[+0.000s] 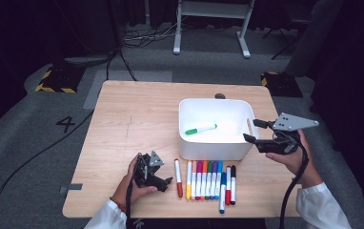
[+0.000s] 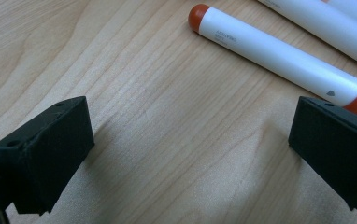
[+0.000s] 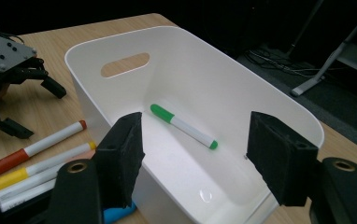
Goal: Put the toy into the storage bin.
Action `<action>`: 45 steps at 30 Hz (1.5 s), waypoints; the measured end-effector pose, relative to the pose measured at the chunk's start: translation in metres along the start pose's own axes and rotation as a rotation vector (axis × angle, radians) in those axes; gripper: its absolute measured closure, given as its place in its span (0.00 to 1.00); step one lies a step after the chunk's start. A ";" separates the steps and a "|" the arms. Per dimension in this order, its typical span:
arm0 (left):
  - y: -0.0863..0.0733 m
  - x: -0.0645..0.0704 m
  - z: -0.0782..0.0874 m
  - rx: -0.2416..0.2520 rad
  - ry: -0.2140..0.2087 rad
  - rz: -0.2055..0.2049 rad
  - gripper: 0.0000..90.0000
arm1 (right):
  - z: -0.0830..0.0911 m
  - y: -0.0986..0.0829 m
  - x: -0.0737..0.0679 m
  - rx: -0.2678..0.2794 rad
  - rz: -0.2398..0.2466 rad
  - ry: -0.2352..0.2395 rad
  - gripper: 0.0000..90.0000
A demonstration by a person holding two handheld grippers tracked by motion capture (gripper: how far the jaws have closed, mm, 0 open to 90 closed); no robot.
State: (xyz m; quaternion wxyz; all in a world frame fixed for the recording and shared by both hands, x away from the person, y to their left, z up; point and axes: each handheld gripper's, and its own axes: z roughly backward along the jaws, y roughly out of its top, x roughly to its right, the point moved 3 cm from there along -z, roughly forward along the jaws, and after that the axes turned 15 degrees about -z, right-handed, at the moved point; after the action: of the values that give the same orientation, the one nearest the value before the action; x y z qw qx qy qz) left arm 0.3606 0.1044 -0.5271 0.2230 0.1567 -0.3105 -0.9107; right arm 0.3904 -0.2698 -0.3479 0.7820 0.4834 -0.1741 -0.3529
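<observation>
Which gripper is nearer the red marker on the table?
Left. The left gripper sits open just beside the red marker, not touching it. The right gripper hangs open at the white bin's far side.

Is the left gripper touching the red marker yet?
Apart. In the left gripper view, bare wood shows between the open jaws of the left gripper, and the red marker lies beyond them; the high view shows a gap too.

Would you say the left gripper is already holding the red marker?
No, the left gripper is open and empty, with the red marker lying beyond it.
</observation>
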 end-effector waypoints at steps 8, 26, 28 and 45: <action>0.000 0.000 0.000 0.000 0.000 0.001 0.00 | 0.021 -0.035 0.002 0.022 -0.026 -0.019 0.34; 0.000 0.000 0.000 0.000 0.000 0.000 0.00 | -0.003 -0.123 -0.019 -0.127 -0.026 -0.030 0.35; 0.000 0.000 0.000 0.000 0.000 0.000 0.00 | -0.011 -0.130 -0.020 -0.146 -0.035 -0.022 0.36; 0.000 0.000 0.000 0.000 0.000 0.000 0.00 | -0.052 -0.152 -0.031 -0.209 -0.091 0.025 0.39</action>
State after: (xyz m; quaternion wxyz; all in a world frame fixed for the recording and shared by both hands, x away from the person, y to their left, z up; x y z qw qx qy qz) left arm 0.3606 0.1043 -0.5271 0.2231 0.1566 -0.3107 -0.9106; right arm 0.3428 -0.2581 -0.5036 0.8134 0.4112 -0.1044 -0.3980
